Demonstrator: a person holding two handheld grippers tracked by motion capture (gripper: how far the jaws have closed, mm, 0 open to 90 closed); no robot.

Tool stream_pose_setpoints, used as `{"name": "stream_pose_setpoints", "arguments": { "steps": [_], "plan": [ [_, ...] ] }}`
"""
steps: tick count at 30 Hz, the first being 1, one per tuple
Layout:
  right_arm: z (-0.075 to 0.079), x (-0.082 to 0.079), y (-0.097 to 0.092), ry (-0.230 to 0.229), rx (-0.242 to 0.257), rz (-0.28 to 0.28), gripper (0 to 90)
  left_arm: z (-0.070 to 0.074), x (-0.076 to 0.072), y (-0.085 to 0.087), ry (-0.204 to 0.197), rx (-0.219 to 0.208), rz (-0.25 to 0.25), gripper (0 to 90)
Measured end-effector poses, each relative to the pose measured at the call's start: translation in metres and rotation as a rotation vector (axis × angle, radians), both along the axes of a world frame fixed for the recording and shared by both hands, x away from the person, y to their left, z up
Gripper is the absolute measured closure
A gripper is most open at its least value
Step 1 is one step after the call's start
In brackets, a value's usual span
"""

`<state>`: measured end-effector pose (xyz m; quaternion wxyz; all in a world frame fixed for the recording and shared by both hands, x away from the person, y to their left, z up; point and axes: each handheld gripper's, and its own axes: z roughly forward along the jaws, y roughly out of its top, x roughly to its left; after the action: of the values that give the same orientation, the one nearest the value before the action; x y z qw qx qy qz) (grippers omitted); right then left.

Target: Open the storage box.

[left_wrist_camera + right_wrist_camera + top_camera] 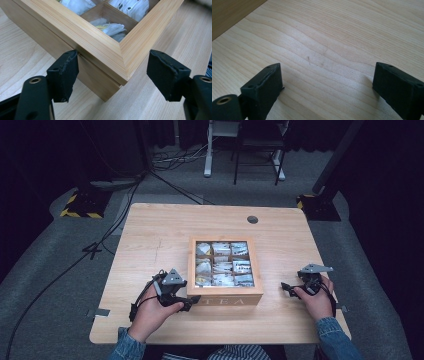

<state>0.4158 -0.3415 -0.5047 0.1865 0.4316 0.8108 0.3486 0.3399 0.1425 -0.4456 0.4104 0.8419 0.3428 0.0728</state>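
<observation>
High view: one tea box [225,270] at frame centre on the surface [150,235], nine compartments of tea bags; two hand-held grippers, left [192,301] at its near-left corner, right [286,289] apart.

Left gripper view: jaws apart, straddling the corner; could slip off diagonally.

Right gripper view: jaws apart, nothing between.

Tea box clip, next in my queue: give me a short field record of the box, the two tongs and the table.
box: wooden tea box, lid shut, tea bags visible through its window
left tongs: open, jaws straddling the box's near left corner, one jaw at the side wall, the other off it
right tongs: open, nothing between the jaws, right of the box
table: light wood
</observation>
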Motion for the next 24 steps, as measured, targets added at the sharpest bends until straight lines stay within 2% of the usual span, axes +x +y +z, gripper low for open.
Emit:
{"name": "stream_pose_setpoints", "arguments": {
  "steps": [5, 14, 15, 17, 24],
  "plan": [
    [0.0, 0.0, 0.0, 0.0, 0.0, 0.0, 9.1, 0.0015, -0.0011, -0.0002, -0.006, 0.024, -0.012, 30.2],
    [0.0, 0.0, 0.0, 0.0, 0.0, 0.0, 9.1, 0.0037, -0.0036, -0.001, -0.049, 0.099, -0.037, 35.4],
    [0.0, 0.0, 0.0, 0.0, 0.0, 0.0, 9.1, 0.0038, -0.0043, -0.0014, -0.066, 0.12, -0.041, 36.4],
    [0.0, 0.0001, 0.0, 0.0, 0.0, 0.0, 9.1, 0.0045, -0.0047, -0.0019, -0.069, 0.13, -0.04, 39.6],
    [0.0, 0.0001, -0.0001, 0.0, 0.001, 0.001, 9.1, 0.0083, -0.0054, -0.0018, -0.044, 0.102, -0.022, 42.5]
  ]
}}
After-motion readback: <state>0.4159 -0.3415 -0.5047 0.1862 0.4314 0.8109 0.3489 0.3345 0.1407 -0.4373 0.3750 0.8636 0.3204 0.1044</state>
